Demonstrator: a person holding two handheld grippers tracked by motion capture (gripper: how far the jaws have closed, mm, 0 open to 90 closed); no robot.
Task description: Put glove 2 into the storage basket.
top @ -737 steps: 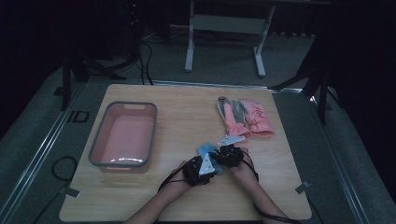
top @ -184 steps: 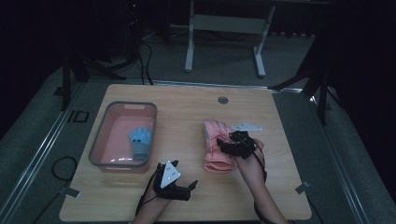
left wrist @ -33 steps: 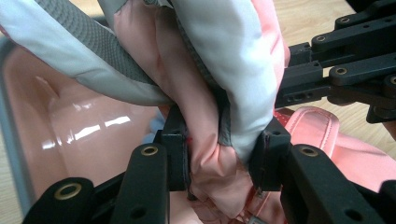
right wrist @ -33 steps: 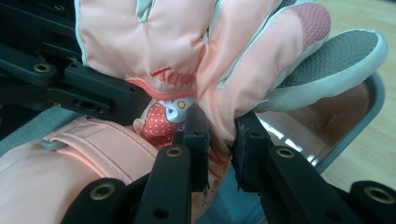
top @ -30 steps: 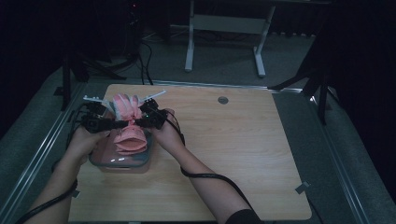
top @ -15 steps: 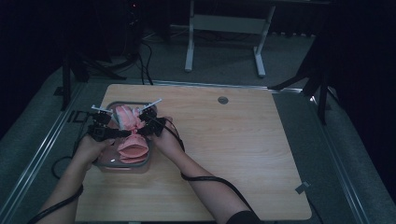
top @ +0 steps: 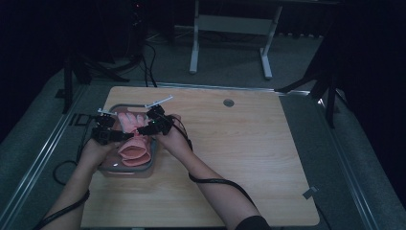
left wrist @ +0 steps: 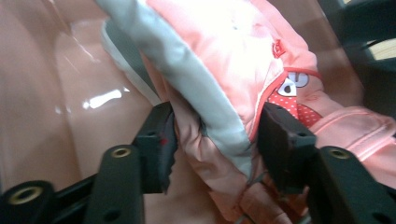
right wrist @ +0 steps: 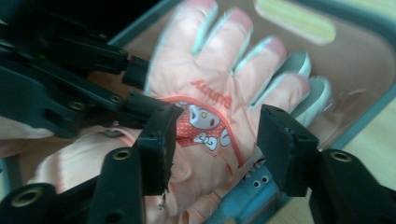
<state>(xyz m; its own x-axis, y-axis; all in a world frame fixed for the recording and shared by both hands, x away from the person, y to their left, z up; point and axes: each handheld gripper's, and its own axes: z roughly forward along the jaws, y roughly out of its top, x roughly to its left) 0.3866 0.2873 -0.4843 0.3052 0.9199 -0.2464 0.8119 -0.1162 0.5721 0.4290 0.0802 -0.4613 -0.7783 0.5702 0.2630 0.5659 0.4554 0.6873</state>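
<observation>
Currently both my grippers are over the pink plastic tub (top: 149, 163) at the left side of the wooden table (top: 249, 158), with the pink glove (top: 133, 143) lying inside it. My left gripper (top: 125, 137) has its jaws part-way apart with a fold of the glove's (left wrist: 243, 70) side and grey trim bunched between them; both pads press into the fabric, so I log it as gripping the glove. The tub's glossy pink floor (left wrist: 60, 116) shows just behind that fold. My right gripper (top: 141, 129) stands wide, jaws either side of the glove's back (right wrist: 210, 107) near the cartoon patch; I cannot tell whether either pad touches the fabric, and nothing is pinched there. From the right gripper view the glove lies palm-down, fingers spread toward the tub's far wall (right wrist: 355, 60), grey-tipped fingers close to it. A blue item (right wrist: 247, 200) lies under the glove's cuff end. My left gripper (right wrist: 135, 88) enters that view from the left, at the glove's edge.
</observation>
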